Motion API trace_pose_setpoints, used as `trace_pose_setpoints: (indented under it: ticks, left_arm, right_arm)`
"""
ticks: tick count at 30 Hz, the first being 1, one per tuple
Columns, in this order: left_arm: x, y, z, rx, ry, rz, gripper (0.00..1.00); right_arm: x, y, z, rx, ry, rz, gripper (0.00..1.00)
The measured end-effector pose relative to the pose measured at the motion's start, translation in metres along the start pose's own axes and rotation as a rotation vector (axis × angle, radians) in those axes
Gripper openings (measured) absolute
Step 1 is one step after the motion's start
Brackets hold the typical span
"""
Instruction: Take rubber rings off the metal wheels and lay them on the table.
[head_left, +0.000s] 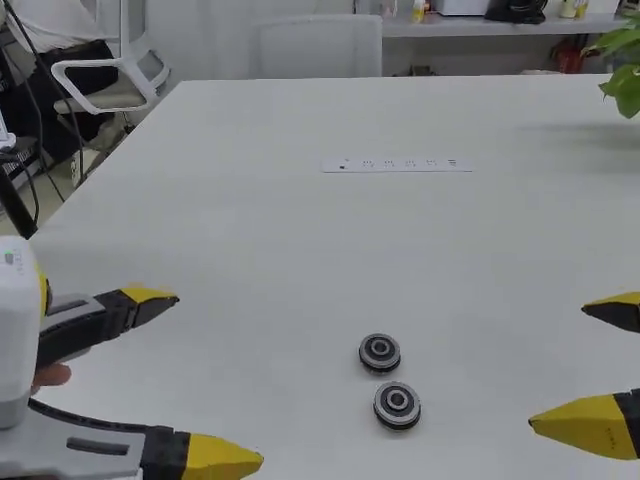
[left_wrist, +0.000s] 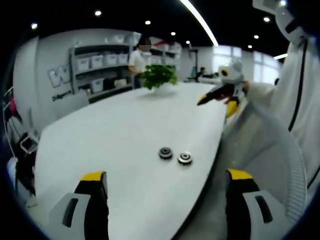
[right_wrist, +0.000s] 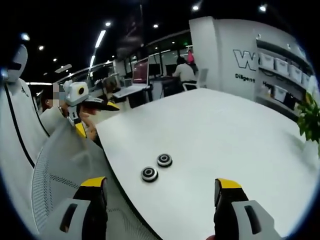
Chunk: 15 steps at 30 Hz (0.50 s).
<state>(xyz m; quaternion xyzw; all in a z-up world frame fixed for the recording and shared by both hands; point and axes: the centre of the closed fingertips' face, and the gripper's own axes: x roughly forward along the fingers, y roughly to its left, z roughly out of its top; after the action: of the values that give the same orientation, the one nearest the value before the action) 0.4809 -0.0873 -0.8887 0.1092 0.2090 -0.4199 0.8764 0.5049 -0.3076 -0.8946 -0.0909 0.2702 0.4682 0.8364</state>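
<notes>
A: Materials, shapes?

B: Two small round metal wheels, far wheel (head_left: 379, 353) and near wheel (head_left: 397, 405). Silvery hubs, each with a black rubber ring (head_left: 378, 405) around its rim. Both lie flat on the smooth matte white desk (head_left: 300, 250), around 6 o'clock in the head view. The near wheel sits just beside the far one, at its 5 o'clock.

A: Gripper pose?

B: Left gripper (head_left: 212, 378) is at 8 o'clock and right gripper (head_left: 560, 367) at 4 o'clock. Yellow-tipped black jaws point inward towards the wheels. Both grippers are spread wide, nothing between the jaws, well apart from the wheels.
</notes>
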Motion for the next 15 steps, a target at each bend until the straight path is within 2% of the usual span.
trace_pose_setpoints:
  ticks: [8,12,15]
  left_arm:
    - [-0.001,0.01,0.032,0.076,-0.035,-0.003,0.99]
    - [0.009,0.013,0.047,0.128,-0.046,-0.026,0.99]
    - [0.018,0.016,0.058,0.15,-0.06,-0.038,0.98]
  right_arm:
    - [0.009,-0.002,0.046,-0.108,-0.058,0.031,0.82]
    - [0.02,-0.001,0.066,-0.151,-0.087,0.055,0.79]
    - [0.032,-0.004,0.074,-0.153,-0.093,0.074,0.76]
